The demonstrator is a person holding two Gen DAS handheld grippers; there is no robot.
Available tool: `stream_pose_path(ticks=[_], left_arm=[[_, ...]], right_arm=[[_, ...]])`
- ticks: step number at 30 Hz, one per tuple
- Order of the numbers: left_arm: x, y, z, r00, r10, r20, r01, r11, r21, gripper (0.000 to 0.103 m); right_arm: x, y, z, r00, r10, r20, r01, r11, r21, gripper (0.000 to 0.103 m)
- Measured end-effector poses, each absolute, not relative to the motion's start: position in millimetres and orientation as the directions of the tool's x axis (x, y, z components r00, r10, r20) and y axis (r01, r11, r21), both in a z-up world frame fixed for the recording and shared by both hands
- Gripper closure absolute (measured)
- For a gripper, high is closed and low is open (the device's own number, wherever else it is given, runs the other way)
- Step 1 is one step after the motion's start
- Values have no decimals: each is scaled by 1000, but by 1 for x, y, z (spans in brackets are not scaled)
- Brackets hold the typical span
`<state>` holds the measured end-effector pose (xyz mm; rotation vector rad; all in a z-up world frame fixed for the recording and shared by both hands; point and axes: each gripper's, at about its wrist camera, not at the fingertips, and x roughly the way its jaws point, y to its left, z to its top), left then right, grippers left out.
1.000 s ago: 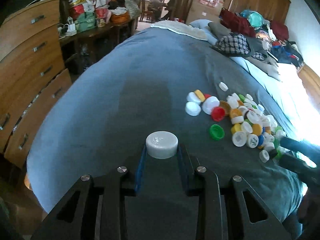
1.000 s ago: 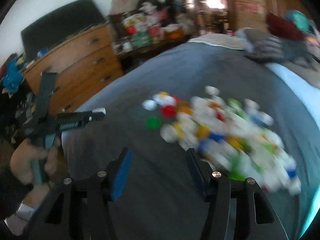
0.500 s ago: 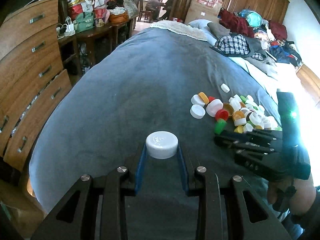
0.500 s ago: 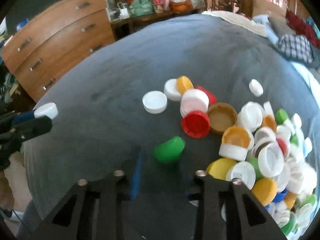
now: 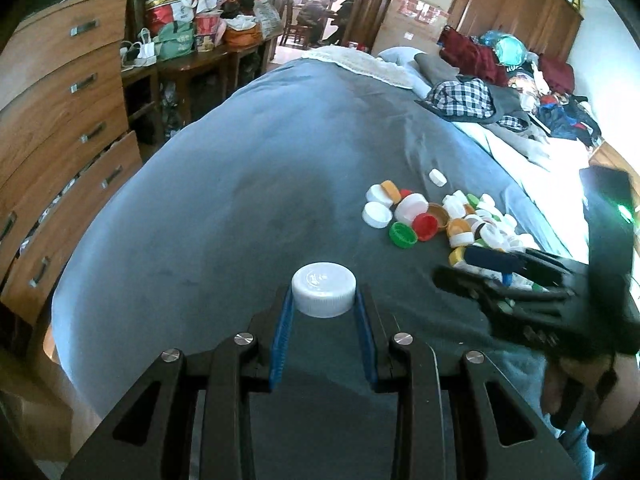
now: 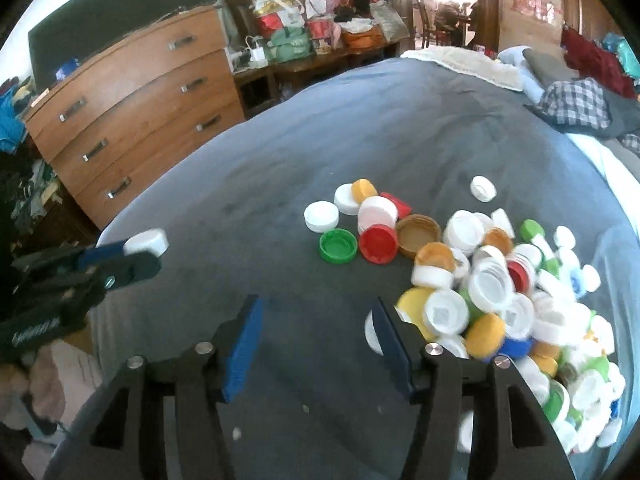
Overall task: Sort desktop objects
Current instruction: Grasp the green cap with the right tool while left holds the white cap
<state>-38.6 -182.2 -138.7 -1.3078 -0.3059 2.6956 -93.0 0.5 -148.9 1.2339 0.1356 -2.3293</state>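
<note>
A white bottle cap (image 5: 323, 294) is pinched between the blue pads of my left gripper (image 5: 323, 300), held above the grey bedspread (image 5: 240, 200). The right wrist view shows that cap (image 6: 146, 242) at the far left. My right gripper (image 6: 316, 308) hovers over the bedspread with its jaws opening and nothing between them. A green cap (image 6: 338, 245) lies open side up just ahead of it, touching a red cap (image 6: 378, 243). A heap of mixed caps (image 6: 500, 292) spreads to the right, against the right finger (image 6: 390, 332).
A wooden chest of drawers (image 6: 132, 116) stands left of the bed, with a cluttered table (image 6: 320, 40) behind it. Clothes and a checked shirt (image 5: 464, 96) lie at the bed's far right. A hand (image 5: 580, 384) holds the right gripper.
The right gripper's jaws were narrow around the tilted green cap; now they stand wide and drawn back, and the cap lies flat beside the red one. The left gripper kept still with its white cap.
</note>
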Motion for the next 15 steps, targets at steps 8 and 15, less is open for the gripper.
stream_pose_path(ticks=[8,15], left_arm=[[-54,-195,-147,-601,202,-773,-12,-969,-245,77],[-65,-198,-149,-601,216,-770,-19,-966,-256,77]], right_arm=[[-144,-22,-178,-396,-355,-847,395,-898,191,59],[-159,-23,-182,-412,-349,-842,377,-906,191,59]])
